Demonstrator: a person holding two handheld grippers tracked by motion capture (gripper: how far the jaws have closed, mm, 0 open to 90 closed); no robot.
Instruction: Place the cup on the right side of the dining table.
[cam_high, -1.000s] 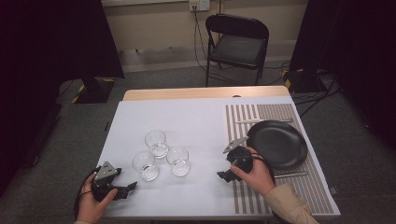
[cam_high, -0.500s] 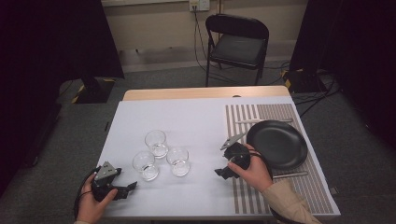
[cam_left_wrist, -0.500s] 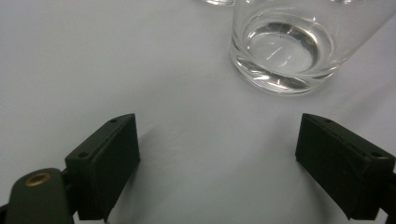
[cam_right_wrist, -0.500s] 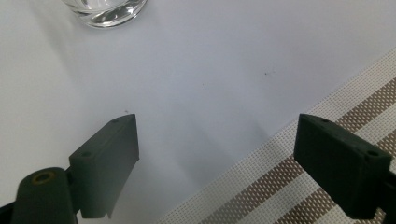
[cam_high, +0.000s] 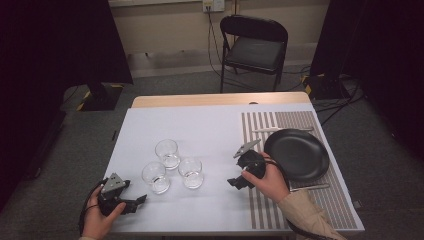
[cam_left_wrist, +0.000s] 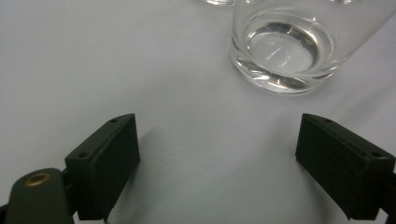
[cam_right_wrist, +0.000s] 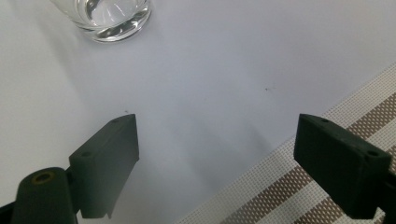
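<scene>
Three clear, empty glass tumblers cluster mid-table on the white-covered table (cam_high: 210, 125). The right claw (cam_high: 239, 171), jaws spread and empty, points left toward the nearest tumbler (cam_high: 190, 172), near but apart. The left claw (cam_high: 134, 202), also spread wide, rests just short of the front-left tumbler (cam_high: 155, 177).

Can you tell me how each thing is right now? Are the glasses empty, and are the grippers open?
Left gripper: open, holding nothing.
Right gripper: open, holding nothing.
Back glass: upright, empty.
Front left glass: upright, empty.
Front right glass: upright, empty.
Plate: empty, on the striped mat.
Chair: unfolded, nobody sitting.
</scene>
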